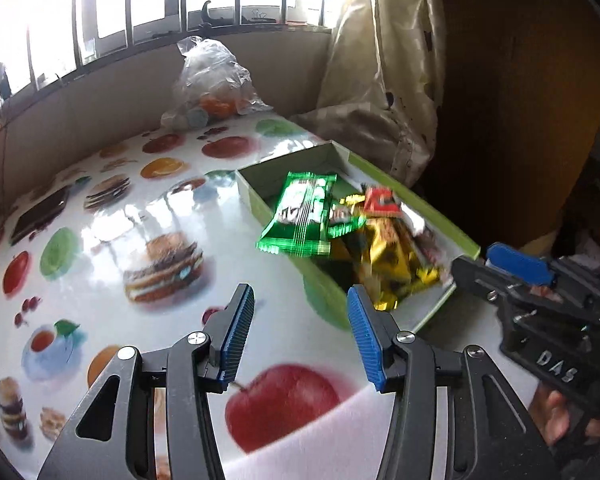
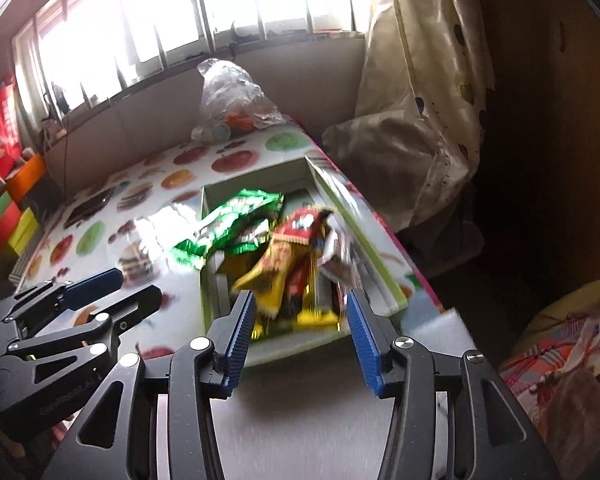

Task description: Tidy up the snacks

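Blue ribbed pads nearest: left gripper spread, empty, over fruit-print table; right gripper spread, empty, at near end of box. Beyond: green shallow box holding snack packets, gold packet, red packet; green packet overhangs left wall, likely needs tucking in. Farthest: clear plastic bag by window.
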A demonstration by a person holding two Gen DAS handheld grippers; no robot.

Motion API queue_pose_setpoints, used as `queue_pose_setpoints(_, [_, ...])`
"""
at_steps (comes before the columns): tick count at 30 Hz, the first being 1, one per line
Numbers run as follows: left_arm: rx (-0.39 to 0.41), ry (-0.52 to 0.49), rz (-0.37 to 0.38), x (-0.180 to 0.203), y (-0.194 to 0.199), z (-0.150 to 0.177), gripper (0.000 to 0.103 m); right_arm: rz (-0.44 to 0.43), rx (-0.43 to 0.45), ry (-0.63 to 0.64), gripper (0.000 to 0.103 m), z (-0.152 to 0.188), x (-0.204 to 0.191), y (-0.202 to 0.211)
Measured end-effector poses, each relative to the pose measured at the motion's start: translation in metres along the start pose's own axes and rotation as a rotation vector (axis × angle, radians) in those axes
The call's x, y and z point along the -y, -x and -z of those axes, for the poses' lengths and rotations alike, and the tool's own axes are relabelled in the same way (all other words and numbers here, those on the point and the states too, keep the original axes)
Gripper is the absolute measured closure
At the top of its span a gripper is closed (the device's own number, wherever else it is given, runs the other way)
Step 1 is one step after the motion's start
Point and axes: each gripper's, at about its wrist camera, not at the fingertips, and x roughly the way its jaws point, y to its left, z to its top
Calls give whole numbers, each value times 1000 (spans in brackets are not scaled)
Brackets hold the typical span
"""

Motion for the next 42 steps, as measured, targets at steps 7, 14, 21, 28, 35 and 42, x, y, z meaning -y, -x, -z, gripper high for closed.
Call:
queue_pose_setpoints(7, [-62,-6,7,3,-10,29,53,76,-35,74,55,36,-9,0])
queue_pose_setpoints(14, [-81,25,-13,-5,-15,39,53,72,-88,74,55,54,-15,-18])
queue_pose_setpoints(21, [-127,46,-10,-9,-28,45,53,96,-107,71,54,60,-16,-28])
queue_pose_setpoints(28, [-146,40,-10,-7,-34,49,53,106,-100,73,52,61,-18,-30])
queue_pose_setpoints(35, [-144,23,-36,-3,-34,50,53,111,-96,66,52,61,-19,-30])
queue_pose_setpoints(42, [-144,23,-39,-3,-34,51,53,109,-90,56,51,61,-18,-31])
